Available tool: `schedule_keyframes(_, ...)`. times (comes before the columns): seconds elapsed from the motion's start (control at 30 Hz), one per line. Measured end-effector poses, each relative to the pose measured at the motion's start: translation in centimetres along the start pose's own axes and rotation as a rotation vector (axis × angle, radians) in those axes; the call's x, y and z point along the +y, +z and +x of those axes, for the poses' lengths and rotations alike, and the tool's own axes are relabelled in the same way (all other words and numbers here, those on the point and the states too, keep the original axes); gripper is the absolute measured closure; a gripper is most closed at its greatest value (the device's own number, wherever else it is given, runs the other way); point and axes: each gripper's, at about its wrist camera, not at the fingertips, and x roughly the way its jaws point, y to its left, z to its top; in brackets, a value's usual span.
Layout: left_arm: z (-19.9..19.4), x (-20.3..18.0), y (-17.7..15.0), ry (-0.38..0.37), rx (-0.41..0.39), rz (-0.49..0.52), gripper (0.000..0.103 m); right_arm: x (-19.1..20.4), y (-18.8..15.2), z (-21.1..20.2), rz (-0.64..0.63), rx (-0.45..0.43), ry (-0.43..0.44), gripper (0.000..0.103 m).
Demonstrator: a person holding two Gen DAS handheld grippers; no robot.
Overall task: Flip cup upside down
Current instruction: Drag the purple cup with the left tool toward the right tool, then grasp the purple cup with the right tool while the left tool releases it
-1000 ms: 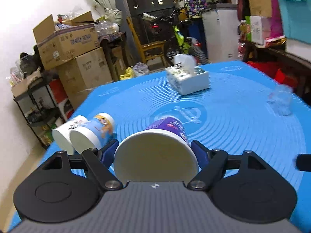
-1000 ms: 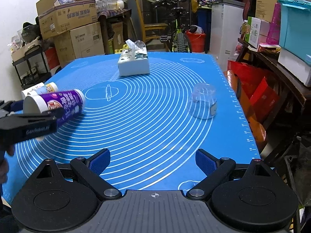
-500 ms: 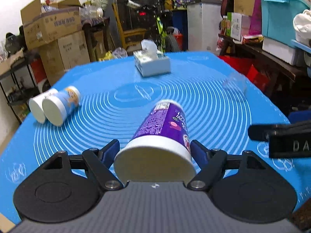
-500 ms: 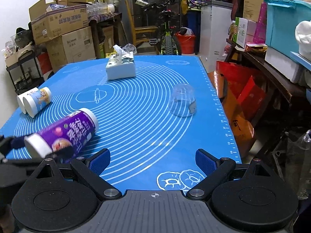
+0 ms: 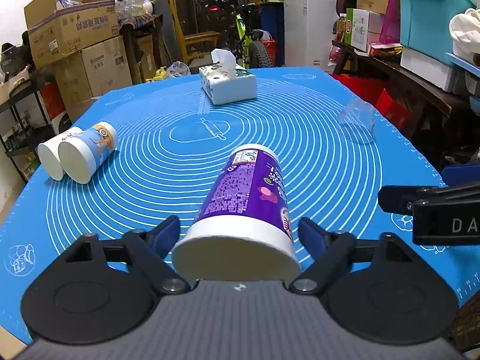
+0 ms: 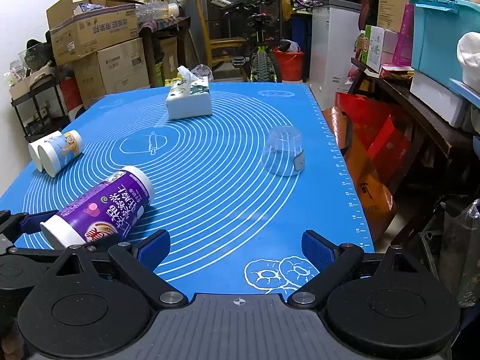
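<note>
Between the blue pads of the left hand-held gripper lies the purple cup, on its side on the blue mat that covers the table; its wide white rim faces the camera and its narrower base points away toward the middle of the mat. The fingers sit on either side of the rim with a small gap visible at each pad, so the jaws are parted and not pressing the cup, though whether the pads brush it cannot be told for sure. Seen from the right wrist camera, the same purple cup rests near the mat's front left edge, with the left tool's fingers flanking its rim. The right hand-held gripper hovers over the front of the mat with its jaws spread wide and nothing between them. Farther left, two white cups with blue print lie on their sides, touching each other. To the right, a clear plastic cup stands mouth-down near the mat's right edge. At the far end sits a tissue box with a tissue sticking up from it.
</note>
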Motion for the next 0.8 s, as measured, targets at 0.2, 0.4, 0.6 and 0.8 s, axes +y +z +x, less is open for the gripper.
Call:
schedule_keyframes(0.2, 0.0, -0.1, -0.1, 0.011, 0.004, 0.018, 0.013, 0.0, 0.1, 0.0, 0.000, 0.000, 0.000, 0.008)
schedule_keyframes(0.4, -1.1, 0.3, 0.3, 0.010, -0.024, -0.012, 0.003, 0.1, 0.5, -0.5, 0.010, -0.001, 0.022, 0.008)
schedule_keyframes(0.6, -2.7, 1.6, 1.0, 0.003, -0.037, -0.056, 0.003, 0.4, 1.7, -0.9, 0.016, 0.005, 0.064, 0.008)
schedule_keyframes(0.8, -4.1, 3.6, 2.1, 0.022, -0.063, -0.085, 0.003, 1.2, 4.0, -0.5, 0.010, 0.041, 0.124, 0.008)
